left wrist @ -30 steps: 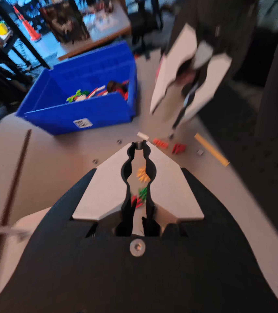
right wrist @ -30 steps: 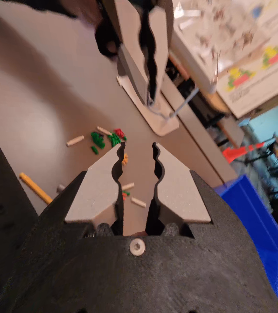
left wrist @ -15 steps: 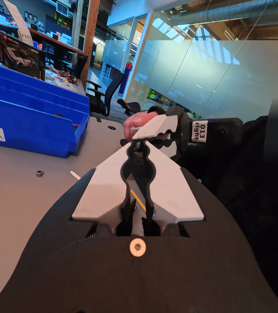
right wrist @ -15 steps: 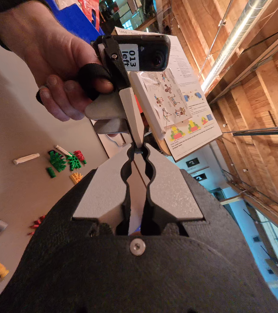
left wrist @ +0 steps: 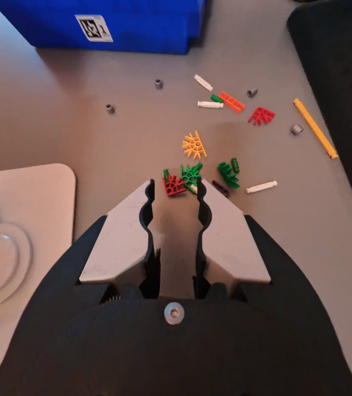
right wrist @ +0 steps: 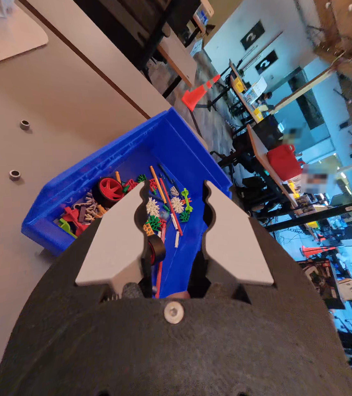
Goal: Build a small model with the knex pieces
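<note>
A grey table [left wrist: 85, 132] carries everything here, and the biggest thing on it is a blue plastic bin [right wrist: 181, 150] with a white coded sticker on its front wall; inside lie a red spoked wheel [right wrist: 109, 189], a black tyre [right wrist: 157, 249], white snowflake connectors and thin coloured rods. The right gripper [right wrist: 174, 184] hangs above the bin's open top with its jaws wide apart and nothing between them. The left gripper [left wrist: 174, 182] is likewise spread and empty, low over the table beside a pale rounded board [left wrist: 31, 203]. Just past its tips sit a red connector [left wrist: 173, 185] and a green connector [left wrist: 190, 174], touching each other, with a white rod end at the right tip. Farther off lie a long yellow rod [left wrist: 314, 128], a yellow connector [left wrist: 194, 145], an orange piece [left wrist: 233, 101], white rods and small grey spacers [left wrist: 159, 84].
</note>
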Demonstrator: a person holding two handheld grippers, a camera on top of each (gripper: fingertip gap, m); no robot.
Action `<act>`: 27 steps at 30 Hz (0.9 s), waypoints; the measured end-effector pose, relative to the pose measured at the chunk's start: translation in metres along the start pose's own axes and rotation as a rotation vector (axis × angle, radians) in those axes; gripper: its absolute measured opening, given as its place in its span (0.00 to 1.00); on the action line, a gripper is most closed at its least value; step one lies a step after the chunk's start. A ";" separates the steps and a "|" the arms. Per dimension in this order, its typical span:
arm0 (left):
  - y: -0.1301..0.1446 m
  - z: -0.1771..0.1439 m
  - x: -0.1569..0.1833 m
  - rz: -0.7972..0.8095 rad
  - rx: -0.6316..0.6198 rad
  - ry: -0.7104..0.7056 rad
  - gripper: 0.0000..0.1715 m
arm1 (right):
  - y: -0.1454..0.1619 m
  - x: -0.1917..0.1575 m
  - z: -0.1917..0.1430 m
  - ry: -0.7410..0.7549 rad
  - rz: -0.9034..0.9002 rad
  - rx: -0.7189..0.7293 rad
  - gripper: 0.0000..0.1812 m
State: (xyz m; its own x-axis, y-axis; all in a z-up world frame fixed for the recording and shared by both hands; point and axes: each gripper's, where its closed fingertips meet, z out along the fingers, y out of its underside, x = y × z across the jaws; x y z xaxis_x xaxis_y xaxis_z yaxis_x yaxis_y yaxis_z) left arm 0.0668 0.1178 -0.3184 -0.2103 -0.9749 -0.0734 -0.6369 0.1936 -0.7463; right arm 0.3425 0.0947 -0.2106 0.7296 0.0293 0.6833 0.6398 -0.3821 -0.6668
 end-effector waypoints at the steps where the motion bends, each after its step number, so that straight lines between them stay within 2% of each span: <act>1: 0.004 0.005 -0.001 -0.003 -0.016 0.000 0.24 | -0.001 0.001 -0.001 0.012 -0.003 0.005 0.27; 3: 0.017 0.015 0.000 0.052 -0.079 -0.016 0.25 | -0.010 0.001 -0.008 0.040 -0.022 0.038 0.24; 5: 0.024 0.025 -0.001 0.104 -0.114 -0.041 0.22 | -0.026 -0.005 -0.017 0.041 -0.034 0.094 0.21; 7: 0.021 0.031 0.002 0.104 -0.078 -0.021 0.15 | -0.042 -0.020 -0.025 0.012 -0.059 0.142 0.20; 9: 0.019 0.034 -0.001 0.096 -0.054 -0.031 0.12 | -0.058 -0.036 -0.033 -0.020 -0.097 0.186 0.18; 14: 0.015 0.036 0.001 0.113 -0.023 -0.037 0.12 | -0.089 -0.102 -0.048 -0.232 -0.180 0.271 0.16; 18: 0.003 0.024 -0.004 0.144 0.045 -0.088 0.12 | -0.102 -0.168 -0.058 -0.503 -0.159 0.307 0.16; 20: -0.012 0.010 0.000 0.222 0.110 -0.122 0.12 | -0.106 -0.189 -0.060 -0.617 -0.092 0.317 0.16; 22: -0.034 -0.006 0.002 0.339 0.193 -0.217 0.12 | -0.110 -0.201 -0.061 -0.736 0.037 0.316 0.16; 27: -0.075 -0.030 0.029 0.678 0.309 -0.408 0.12 | -0.129 -0.197 -0.072 -0.996 0.431 0.374 0.14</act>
State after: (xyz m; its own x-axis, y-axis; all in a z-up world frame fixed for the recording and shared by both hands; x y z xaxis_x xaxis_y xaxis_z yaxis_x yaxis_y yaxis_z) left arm 0.0867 0.0783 -0.2447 -0.1513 -0.6338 -0.7585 -0.2264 0.7692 -0.5976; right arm 0.0985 0.0714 -0.2380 0.6664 0.7439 -0.0512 0.2004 -0.2448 -0.9486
